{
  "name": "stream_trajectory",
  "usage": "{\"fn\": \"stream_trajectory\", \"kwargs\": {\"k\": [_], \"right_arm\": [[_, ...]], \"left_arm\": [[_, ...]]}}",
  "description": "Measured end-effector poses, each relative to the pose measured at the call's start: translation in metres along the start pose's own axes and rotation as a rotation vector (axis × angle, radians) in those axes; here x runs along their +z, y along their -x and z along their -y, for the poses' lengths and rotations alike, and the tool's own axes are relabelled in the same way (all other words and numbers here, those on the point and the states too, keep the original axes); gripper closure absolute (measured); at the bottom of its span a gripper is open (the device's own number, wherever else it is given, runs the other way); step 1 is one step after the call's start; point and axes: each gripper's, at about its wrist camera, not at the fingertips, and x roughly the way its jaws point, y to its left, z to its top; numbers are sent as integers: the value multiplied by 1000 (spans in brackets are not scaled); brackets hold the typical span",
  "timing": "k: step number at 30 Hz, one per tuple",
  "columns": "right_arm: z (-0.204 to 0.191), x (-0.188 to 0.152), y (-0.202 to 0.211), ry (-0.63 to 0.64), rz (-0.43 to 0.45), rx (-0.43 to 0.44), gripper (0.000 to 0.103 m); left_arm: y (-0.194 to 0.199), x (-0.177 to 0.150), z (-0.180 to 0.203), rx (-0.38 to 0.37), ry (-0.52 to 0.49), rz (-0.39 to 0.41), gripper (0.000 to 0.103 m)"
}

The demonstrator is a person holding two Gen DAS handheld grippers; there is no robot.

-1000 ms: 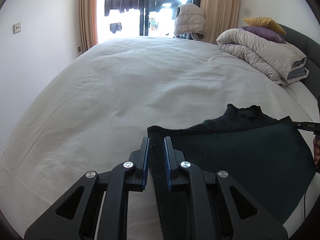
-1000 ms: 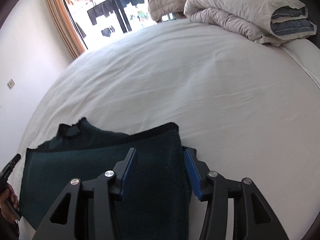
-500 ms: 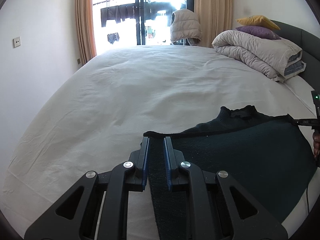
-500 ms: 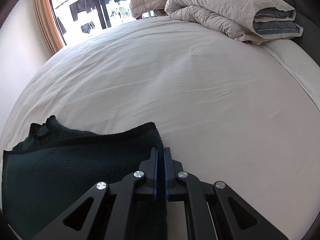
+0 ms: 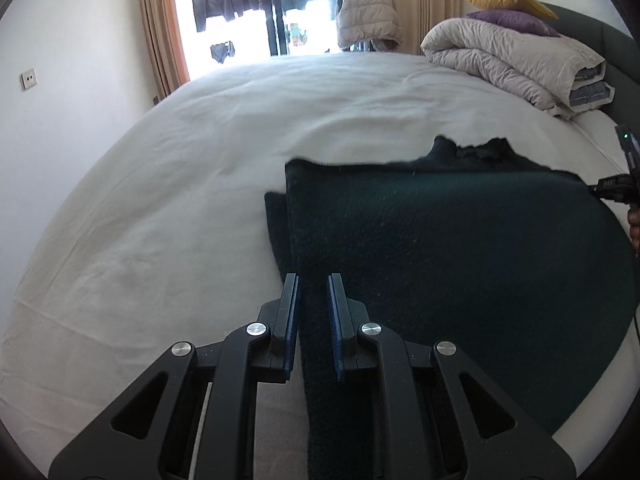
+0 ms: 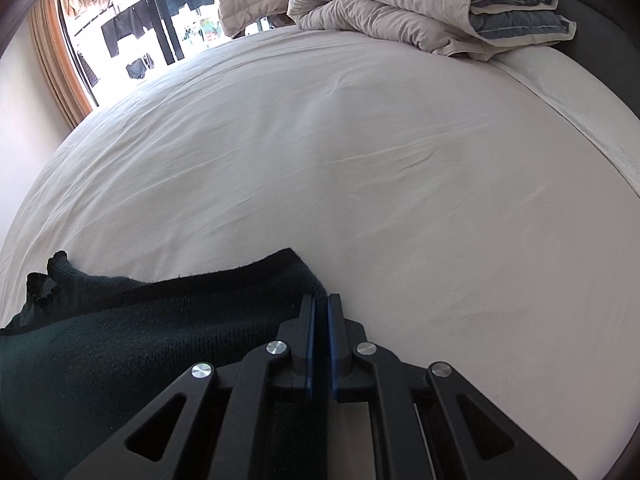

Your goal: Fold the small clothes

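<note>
1 bed (image 5: 224, 168), covered in a white sheet, fills both views ahead of the tongs. On it, directly at the tips of both tongs, 1 dark green knitted garment (image 5: 440, 248) is spread, already doubled over, with a lower layer peeking out just left of the left tongs' tips. Far beyond the tongs, 1 folded duvet (image 6: 420, 4) and 2 pillows (image 5: 516, 8) are stacked by the headboard.

The left tongs (image 5: 312, 312) are clamped on a strip of the garment's left edge, cloth visibly held between the blue pads. The right tongs (image 6: 320, 340) are closed on the garment's right corner, a thin fold being pinched there.

For this fold to be done well, both pinched corners should be carried at equal height and pace, the edge between them kept taut, then laid so that edges are aligned with the layer beneath before the grip is let go.
</note>
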Motion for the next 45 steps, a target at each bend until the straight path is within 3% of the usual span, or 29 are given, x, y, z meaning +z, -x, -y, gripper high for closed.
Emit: {"fn": "stream_trajectory", "kwargs": {"k": [1, 4, 6, 10, 13, 14, 17, 18, 19, 20, 21, 25, 27, 31, 33, 39, 42, 45], "right_arm": [[-4, 0, 7, 24, 13, 1, 93], [-20, -5, 41, 88, 112, -5, 58], [-30, -11, 58, 115, 152, 54, 55], [-50, -19, 62, 175, 142, 38, 54], [-63, -24, 62, 169, 115, 121, 54], [-72, -27, 63, 198, 114, 122, 54], [-92, -41, 71, 240, 132, 185, 53], [-95, -45, 71, 237, 133, 206, 53], [-98, -48, 72, 232, 133, 222, 53], [-100, -52, 72, 229, 132, 237, 53], [-102, -55, 73, 227, 130, 247, 53], [-105, -69, 76, 243, 133, 271, 54], [-103, -72, 76, 244, 129, 275, 54], [-95, -77, 76, 217, 127, 292, 54], [-93, -79, 75, 213, 123, 292, 54], [-91, -85, 75, 213, 117, 294, 54], [-91, -86, 75, 209, 115, 297, 55], [-90, -87, 74, 206, 112, 297, 55]], "left_arm": [[0, -3, -5, -12, 21, 2, 89], [-1, -4, -10, -2, 43, -20, 88], [-1, -8, -9, 19, 34, -19, 88], [6, -17, -5, 57, 16, -22, 88], [13, -22, -7, 42, 30, -35, 88], [21, -19, -10, 37, 39, -26, 88], [48, 5, -18, -17, 51, 104, 86], [47, 16, -20, -40, 48, 113, 75], [40, 28, -24, -78, 57, 89, 34], [28, 39, -29, -126, 83, 53, 11], [18, 46, -36, -161, 115, 44, 0], [-20, 70, -50, -266, 206, -19, 1], [-32, 73, -55, -254, 224, -34, 6], [-51, 78, -60, -265, 239, -64, 57], [-53, 79, -55, -265, 212, -62, 65], [-56, 88, -44, -270, 170, -59, 66], [-54, 92, -38, -238, 134, -44, 69], [-67, 92, -32, -224, 103, -107, 69]]}}
